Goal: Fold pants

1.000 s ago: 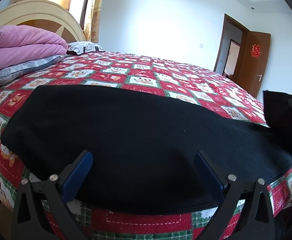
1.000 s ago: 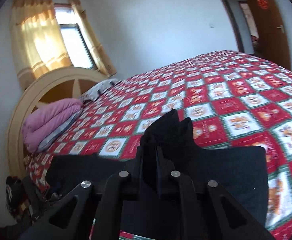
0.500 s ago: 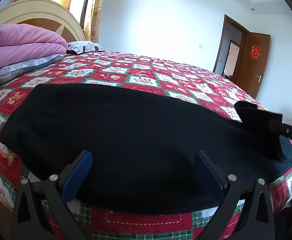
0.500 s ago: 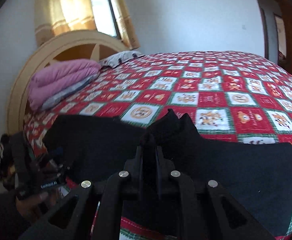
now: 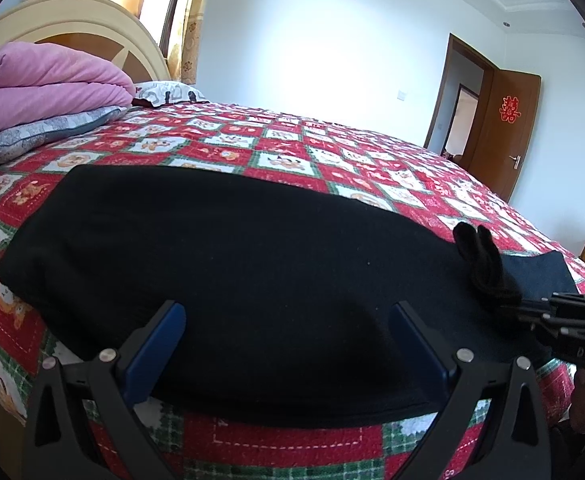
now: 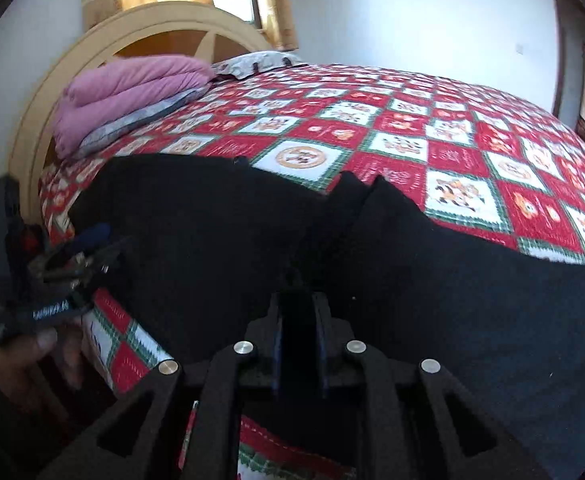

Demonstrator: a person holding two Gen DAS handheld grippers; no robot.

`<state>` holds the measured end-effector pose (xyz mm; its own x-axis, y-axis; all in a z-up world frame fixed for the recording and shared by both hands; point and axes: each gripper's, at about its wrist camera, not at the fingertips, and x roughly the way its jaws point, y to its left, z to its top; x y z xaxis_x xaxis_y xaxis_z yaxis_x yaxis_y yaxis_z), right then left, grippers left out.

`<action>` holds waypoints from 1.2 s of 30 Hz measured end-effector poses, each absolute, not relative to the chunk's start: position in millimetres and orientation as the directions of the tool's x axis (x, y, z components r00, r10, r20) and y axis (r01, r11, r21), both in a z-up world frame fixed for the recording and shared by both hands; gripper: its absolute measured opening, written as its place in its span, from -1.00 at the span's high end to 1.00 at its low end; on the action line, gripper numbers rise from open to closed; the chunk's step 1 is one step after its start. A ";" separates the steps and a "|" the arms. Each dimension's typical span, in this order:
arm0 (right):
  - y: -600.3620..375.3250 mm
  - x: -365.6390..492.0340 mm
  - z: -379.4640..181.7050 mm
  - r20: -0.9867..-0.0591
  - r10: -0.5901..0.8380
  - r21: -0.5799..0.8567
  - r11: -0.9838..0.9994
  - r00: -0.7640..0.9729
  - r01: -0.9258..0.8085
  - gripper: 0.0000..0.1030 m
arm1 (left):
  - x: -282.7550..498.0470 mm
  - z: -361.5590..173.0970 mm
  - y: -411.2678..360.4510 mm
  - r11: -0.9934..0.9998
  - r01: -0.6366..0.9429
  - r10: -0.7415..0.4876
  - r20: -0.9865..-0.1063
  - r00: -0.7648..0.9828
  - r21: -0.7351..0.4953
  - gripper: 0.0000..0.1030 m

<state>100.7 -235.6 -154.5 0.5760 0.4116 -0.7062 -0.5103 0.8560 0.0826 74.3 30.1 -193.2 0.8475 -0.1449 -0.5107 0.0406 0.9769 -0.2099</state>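
Observation:
Black pants (image 5: 228, 264) lie flat along the near edge of the bed, also in the right wrist view (image 6: 196, 232). My left gripper (image 5: 288, 320) is open and empty, its blue-padded fingers just above the pants' near edge. My right gripper (image 6: 299, 280) is shut on a bunched end of the pants (image 6: 356, 208) and holds that fold over the flat part. It shows at the right in the left wrist view (image 5: 524, 306), with the pinched cloth (image 5: 480, 260) sticking up. The left gripper shows at the left in the right wrist view (image 6: 92, 240).
The bed has a red, white and green patchwork quilt (image 5: 332, 152). A folded pink duvet (image 5: 40, 84) and a pillow (image 5: 164, 92) lie by the wooden headboard (image 6: 140, 36). A brown door (image 5: 504, 128) stands open at the far right.
My right gripper has carried the pinched pants end leftward over the flat pants and lowered it. My left gripper has stayed still and open.

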 end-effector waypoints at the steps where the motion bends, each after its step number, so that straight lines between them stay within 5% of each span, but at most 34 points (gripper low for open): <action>1: -232.4 98.1 -153.3 -0.715 0.403 0.055 0.847 0.571 -0.529 0.66 | 73.9 -192.5 30.4 0.976 0.040 -0.146 -0.509 0.849 -0.213 -1.00; 2: -230.3 95.8 -152.3 -0.724 0.389 0.025 0.840 0.570 -0.542 0.64 | 73.2 -191.7 31.3 0.975 0.041 -0.147 -0.505 0.851 -0.216 -1.00; 6: -234.1 78.7 -146.5 -0.735 0.387 -0.033 0.800 0.556 -0.600 0.04 | 71.0 -181.7 28.9 0.971 0.069 -0.179 -0.497 0.849 -0.230 -1.00; 10: -262.6 70.6 -129.8 -0.716 0.394 -0.021 0.814 0.576 -0.581 0.03 | 74.8 -169.9 6.4 0.957 0.181 -0.272 -0.493 0.826 -0.225 -1.00; 15: -332.2 86.7 -99.4 -0.666 0.259 0.011 0.941 0.700 -0.338 0.03 | 97.1 -157.3 -39.5 0.911 0.323 -0.412 -0.517 0.750 -0.257 -0.97; 21: -412.1 107.2 -101.5 -0.670 0.118 0.160 0.987 0.733 -0.013 0.03 | 130.6 -165.1 -95.5 0.846 0.413 -0.531 -0.598 0.600 -0.338 -0.40; 24: -432.8 111.6 -107.2 -0.673 0.086 0.179 0.983 0.735 0.050 0.03 | 134.8 -171.4 -111.6 0.852 0.413 -0.519 -0.621 0.587 -0.322 -0.31; 26: -442.7 111.9 -107.7 -0.664 0.079 0.200 0.977 0.744 0.075 0.03 | 135.6 -171.4 -118.5 0.846 0.429 -0.524 -0.639 0.564 -0.316 0.55; 27: -446.0 110.2 -108.0 -0.659 0.080 0.211 0.974 0.748 0.082 0.03 | 135.5 -171.8 -119.2 0.850 0.420 -0.518 -0.656 0.549 -0.319 0.69; 36: -446.3 102.0 -98.4 -0.607 0.099 0.241 0.968 0.789 0.064 0.03 | 105.4 -161.7 -86.4 0.838 0.356 -0.545 -0.624 0.560 -0.414 0.72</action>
<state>102.0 -446.3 -98.4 0.7887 0.0992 -0.6067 0.0638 0.9684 0.2412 105.4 -86.4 -161.7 0.5599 -0.5455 -0.6236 0.3559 0.8381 -0.4135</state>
